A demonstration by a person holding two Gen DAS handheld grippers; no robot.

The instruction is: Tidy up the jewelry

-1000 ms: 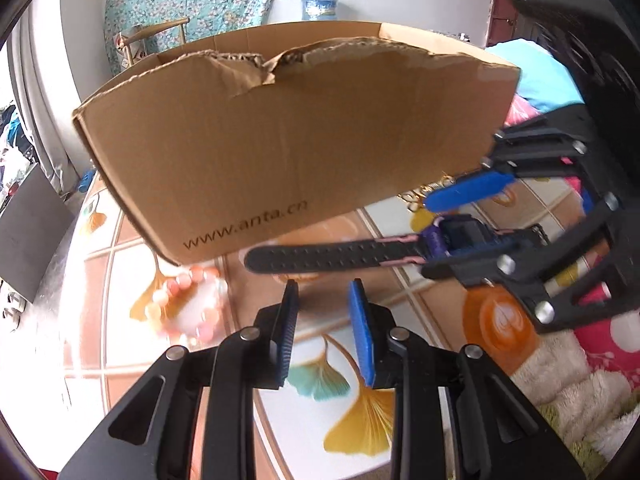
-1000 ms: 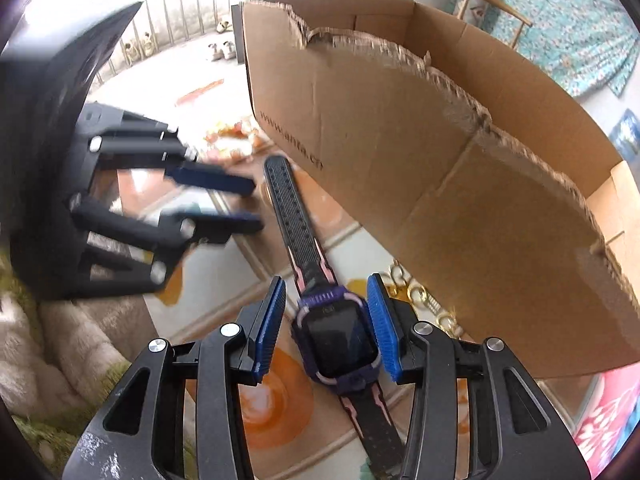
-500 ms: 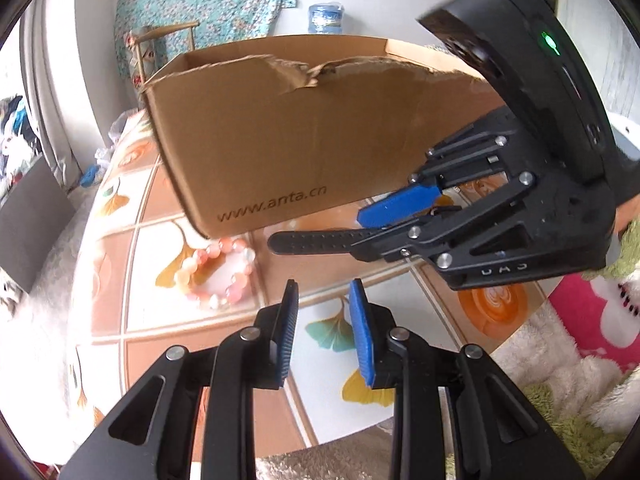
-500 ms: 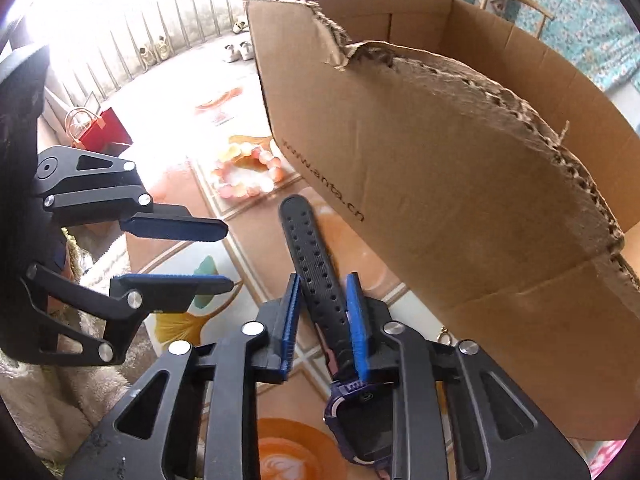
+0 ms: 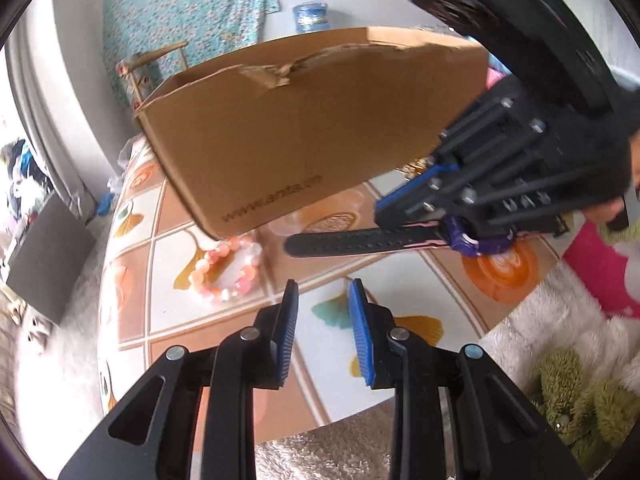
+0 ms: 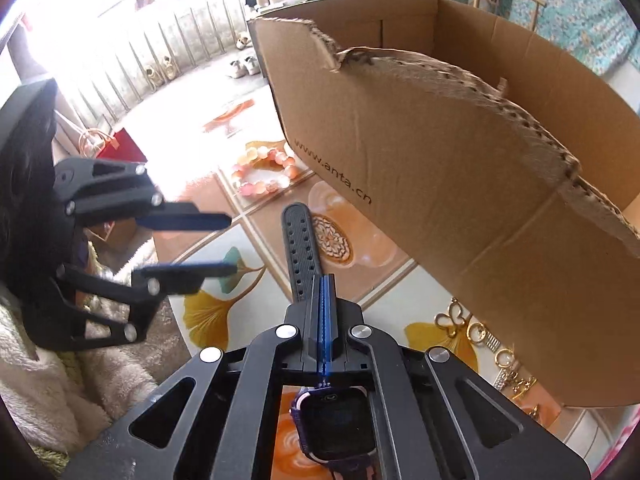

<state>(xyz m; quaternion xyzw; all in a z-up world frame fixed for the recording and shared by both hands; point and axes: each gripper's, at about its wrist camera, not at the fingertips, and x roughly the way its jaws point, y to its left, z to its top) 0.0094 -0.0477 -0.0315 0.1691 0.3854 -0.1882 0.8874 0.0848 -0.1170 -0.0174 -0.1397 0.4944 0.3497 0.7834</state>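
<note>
**A:** What are your right fingers (image 6: 323, 312) doing?

**B:** Your right gripper's blue pads have just been closing and now meet on the watch (image 6: 334, 426) strap, pinching it edge-on just ahead of the purple case. The case sits under the gripper body, screen up. The strap's long axis runs straight on from the fingers, its holed black end (image 6: 300, 240) pointing away toward the bead bracelet (image 6: 264, 172).

**A:** And from the other side?

**B:** In your left view the watch (image 5: 360, 240) lies lengthwise across the picture, tip to the left, case to the right under the right gripper (image 5: 404, 208). Whether it rests on the bench (image 5: 400, 292) or hangs just above it, you cannot tell.

**A:** The left fingers?

**B:** Your left gripper (image 5: 322, 300) has its pads part-way apart with nothing between them, poised above the patterned bench near the strap tip.

**A:** Further out?

**B:** The bracelet lies against the corner of the torn cardboard box (image 5: 304, 136). Gold trinkets (image 6: 480, 344) lie beside the box wall, to the right of the watch.
</note>
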